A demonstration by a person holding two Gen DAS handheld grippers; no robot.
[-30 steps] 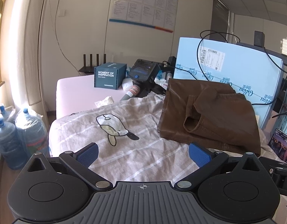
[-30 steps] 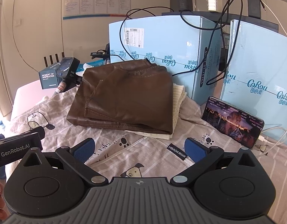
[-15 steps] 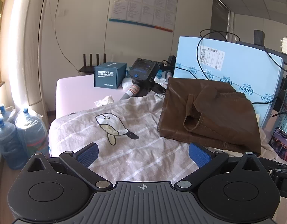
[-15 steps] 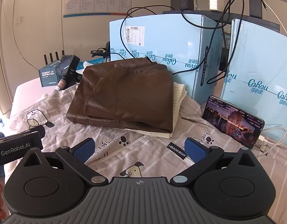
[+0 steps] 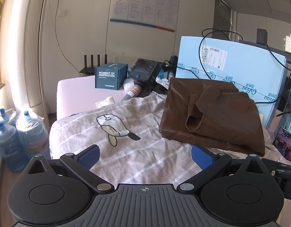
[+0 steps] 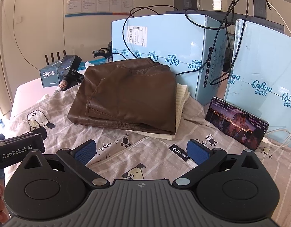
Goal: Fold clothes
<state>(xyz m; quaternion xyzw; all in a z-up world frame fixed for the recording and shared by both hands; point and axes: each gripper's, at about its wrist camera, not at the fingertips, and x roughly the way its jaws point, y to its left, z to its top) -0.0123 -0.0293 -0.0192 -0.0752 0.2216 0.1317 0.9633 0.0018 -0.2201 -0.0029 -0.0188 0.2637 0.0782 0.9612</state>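
Note:
A folded brown leather garment [image 5: 211,113] lies on the striped cartoon-print sheet [image 5: 126,132]. In the right wrist view the brown garment [image 6: 130,94] rests on a folded cream knit [image 6: 180,102]. My left gripper [image 5: 145,156] is open and empty, held above the sheet in front of and left of the garment. My right gripper [image 6: 140,149] is open and empty, just in front of the stack. The left gripper's body [image 6: 18,145] shows at the left of the right wrist view.
Light blue cartons [image 6: 164,53] with cables stand behind the stack. A phone [image 6: 238,123] leans against the right carton. A dark blue box [image 5: 110,75] and a handheld device [image 5: 143,75] sit at the back. Water bottles [image 5: 18,136] stand on the floor left.
The right gripper has drifted slightly, so the garment stack sits a little further right in its view. The left gripper has barely moved. Both stay open.

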